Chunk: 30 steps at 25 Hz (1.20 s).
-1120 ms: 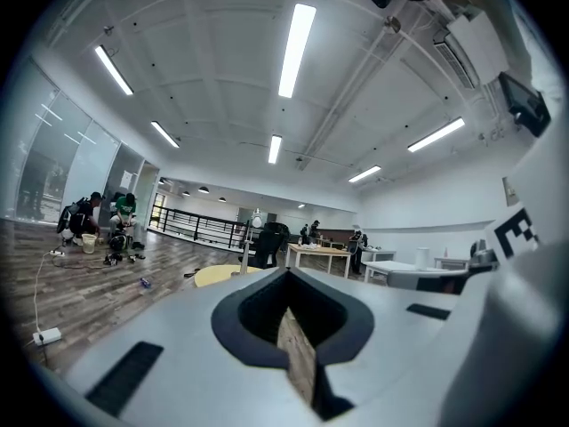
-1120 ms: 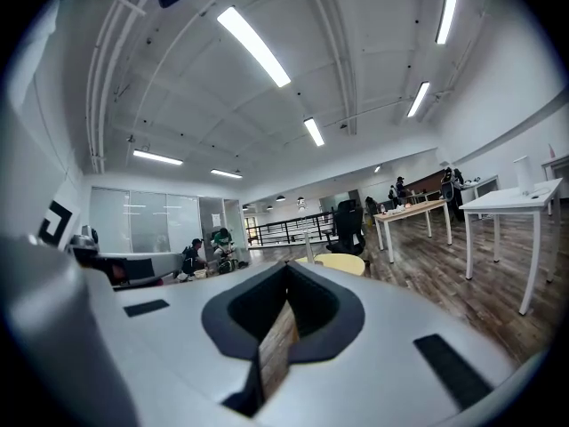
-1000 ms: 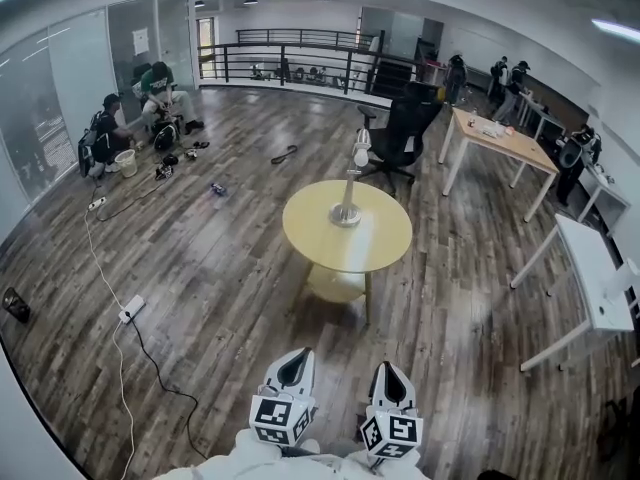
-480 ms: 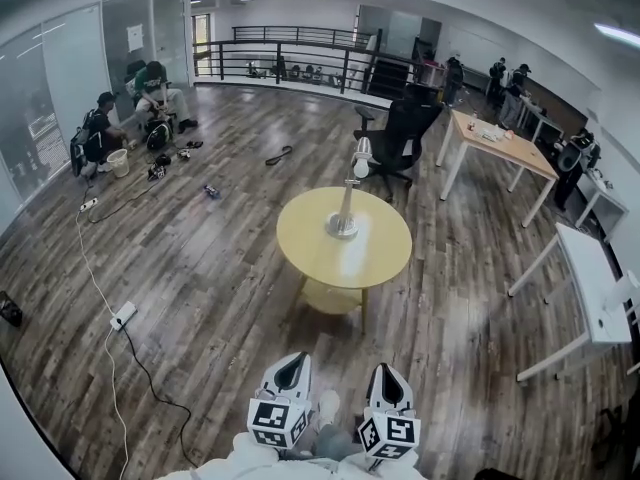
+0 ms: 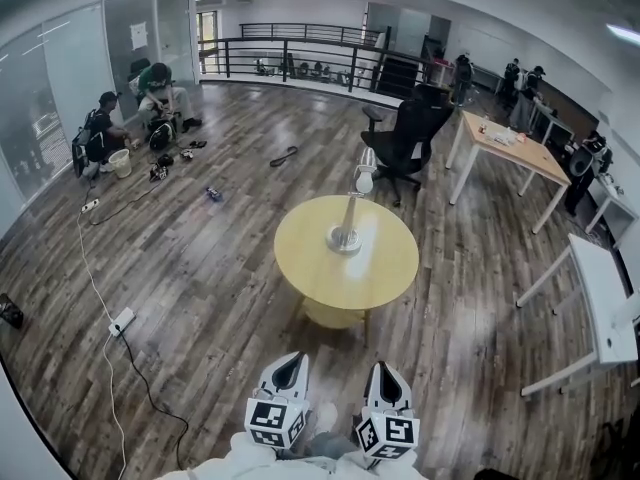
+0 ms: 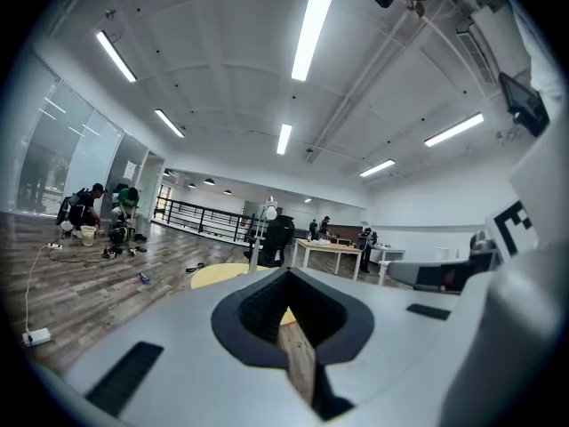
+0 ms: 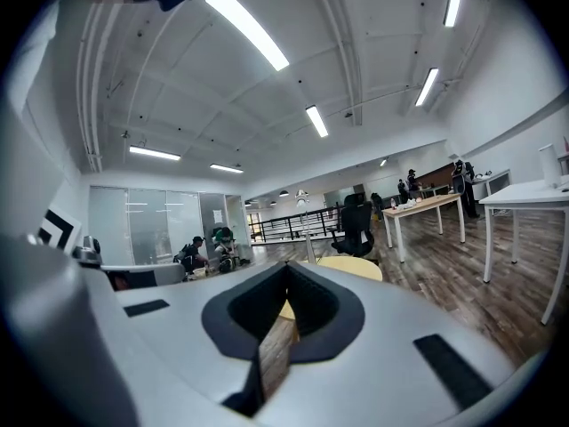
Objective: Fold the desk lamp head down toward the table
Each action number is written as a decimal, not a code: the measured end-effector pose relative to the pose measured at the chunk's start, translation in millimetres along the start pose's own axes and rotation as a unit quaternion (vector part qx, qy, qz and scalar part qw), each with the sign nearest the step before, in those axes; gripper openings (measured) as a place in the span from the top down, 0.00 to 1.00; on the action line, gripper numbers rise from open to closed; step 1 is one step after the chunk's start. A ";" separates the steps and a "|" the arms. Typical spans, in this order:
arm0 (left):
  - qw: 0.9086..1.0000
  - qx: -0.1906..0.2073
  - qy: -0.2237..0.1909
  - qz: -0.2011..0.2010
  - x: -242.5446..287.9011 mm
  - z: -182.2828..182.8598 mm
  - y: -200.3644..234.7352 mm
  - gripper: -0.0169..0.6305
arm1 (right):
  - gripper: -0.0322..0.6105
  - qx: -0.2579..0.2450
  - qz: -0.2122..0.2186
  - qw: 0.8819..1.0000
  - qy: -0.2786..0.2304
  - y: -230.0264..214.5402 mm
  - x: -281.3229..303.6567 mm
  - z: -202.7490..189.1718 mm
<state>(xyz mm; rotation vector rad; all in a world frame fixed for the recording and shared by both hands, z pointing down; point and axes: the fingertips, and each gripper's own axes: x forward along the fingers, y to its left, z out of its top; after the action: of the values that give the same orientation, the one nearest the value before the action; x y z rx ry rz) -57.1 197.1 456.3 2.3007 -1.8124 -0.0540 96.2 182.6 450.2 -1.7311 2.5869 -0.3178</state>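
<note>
I hold both tongs low in front of me, side by side. The left gripper (image 5: 291,360) has its jaws closed together with nothing between them. The right gripper (image 5: 384,370) is likewise closed and empty. The slim white desk lamp (image 5: 350,213) stands upright on its round base near the centre of the round yellow table (image 5: 330,280), well ahead of both grippers. The lamp head is raised at the top of the stem, on the side of the black office chair (image 5: 410,138).
</note>
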 end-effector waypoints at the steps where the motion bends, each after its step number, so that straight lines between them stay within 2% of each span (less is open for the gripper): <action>1: 1.000 0.001 -0.001 0.000 11.1 2.1 1.9 0.98 | 0.93 0.000 0.001 1.000 -0.001 -4.5 11.1 2.7; 9: 1.000 -0.001 0.001 0.007 109.6 15.7 22.2 0.98 | 0.93 0.000 0.012 1.000 -0.001 -42.2 105.9 21.9; 18: 1.000 -0.001 -0.002 0.020 225.2 32.1 37.7 0.98 | 0.93 -0.002 0.017 1.000 -0.006 -104.3 209.5 47.9; 30: 0.999 0.001 0.018 0.028 300.8 33.7 66.9 0.98 | 0.93 0.014 0.003 1.000 0.016 -141.7 279.1 41.8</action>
<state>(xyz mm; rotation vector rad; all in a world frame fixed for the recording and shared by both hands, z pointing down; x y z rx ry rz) -53.5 -112.8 466.5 2.2359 -1.8595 -0.0025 122.6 -131.8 462.5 -1.7224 2.5955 -0.3832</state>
